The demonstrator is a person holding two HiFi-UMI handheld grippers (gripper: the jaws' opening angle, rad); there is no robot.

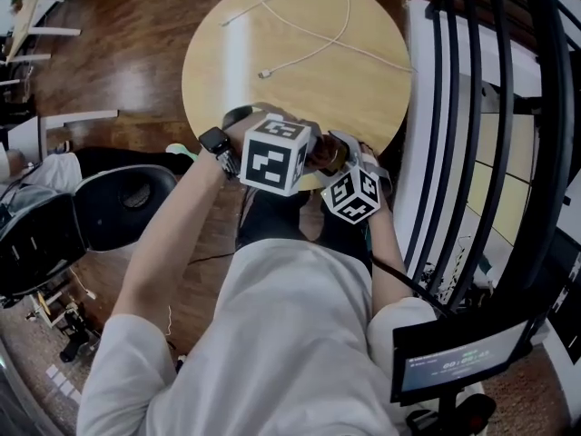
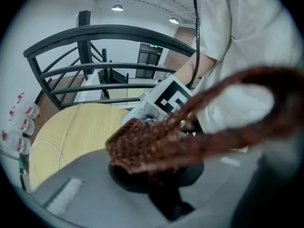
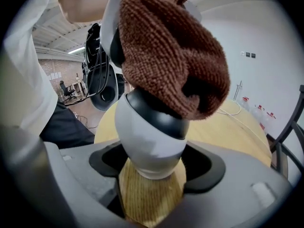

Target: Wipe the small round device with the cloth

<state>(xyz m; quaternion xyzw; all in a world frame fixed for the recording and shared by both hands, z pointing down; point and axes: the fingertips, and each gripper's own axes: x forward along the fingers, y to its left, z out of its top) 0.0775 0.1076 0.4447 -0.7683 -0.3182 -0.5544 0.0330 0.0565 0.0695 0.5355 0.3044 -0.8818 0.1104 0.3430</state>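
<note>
The small round device (image 3: 152, 137) has a white body, a black top band and a ribbed wooden base. My right gripper (image 3: 151, 175) is shut on it, the jaws pressing its base from both sides. A brown terry cloth (image 3: 171, 46) lies over the device's top. My left gripper (image 2: 156, 184) is shut on that cloth (image 2: 147, 146), which shows blurred close to the camera. In the head view both grippers meet at the table's near edge, the left gripper (image 1: 304, 153) beside the right gripper (image 1: 349, 178), with the cloth (image 1: 325, 155) between them. The device is hidden in the head view.
A white cable (image 1: 309, 25) loops over the round wooden table (image 1: 227, 71). A black railing (image 1: 490, 107) runs along the right. A black chair (image 1: 118, 207) stands at the left, a screen (image 1: 463, 357) at the lower right.
</note>
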